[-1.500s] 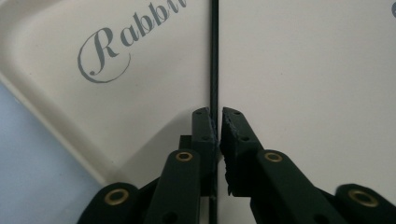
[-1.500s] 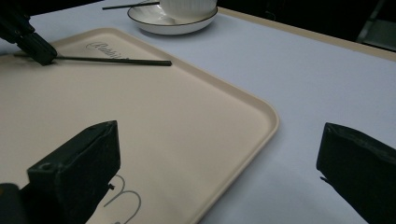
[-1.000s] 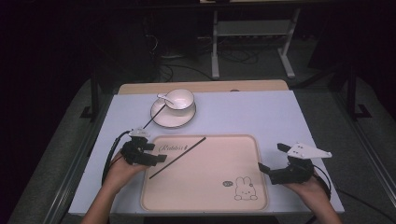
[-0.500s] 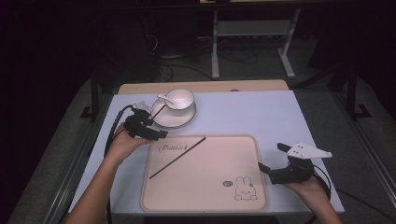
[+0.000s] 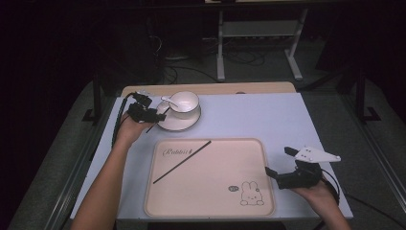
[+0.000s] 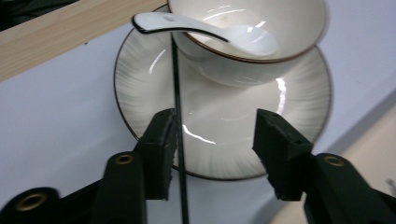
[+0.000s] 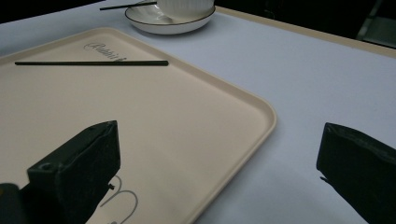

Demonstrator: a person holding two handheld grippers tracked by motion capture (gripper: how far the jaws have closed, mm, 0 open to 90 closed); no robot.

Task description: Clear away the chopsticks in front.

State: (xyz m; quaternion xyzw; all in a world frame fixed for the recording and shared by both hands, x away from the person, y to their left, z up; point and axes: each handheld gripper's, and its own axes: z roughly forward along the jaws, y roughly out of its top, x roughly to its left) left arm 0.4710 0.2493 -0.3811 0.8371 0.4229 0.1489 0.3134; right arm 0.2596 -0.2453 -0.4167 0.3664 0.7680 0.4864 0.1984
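Your left gripper (image 5: 158, 114) is up at the near-left edge of the saucer (image 5: 187, 123), and the high view alone won't tell you much about what's going on there. The left gripper view fills that in: a thin black chopstick (image 6: 178, 130) runs straight up between the jaws, hugging the left pad, with its far end propped on the saucer rim next to the spoon (image 6: 201, 29) handle. The jaws have just been closing, about half shut now, but there's a clear gap on the right side, so the chopstick is between them and not pinched yet.

That same close view gives you the surfaces: the saucer is glossy white ceramic with fine radial ribbing and a thin dark line around the rim, the bowl (image 6: 261, 37) sitting on it has the same dark rim, and the spoon is smooth white porcelain lying across the bowl's edge.

Your right gripper (image 5: 281, 165) sits at the near right of the tray (image 5: 210, 211), jaws spread wide with nothing in them. Its own view looks low across the tray: matte cream plastic, rounded raised lip, cursive lettering, part of a rabbit drawing between the jaws. Ahead and to its left a second black chopstick (image 7: 91, 63) lies flat on the tray, well away from the jaws.
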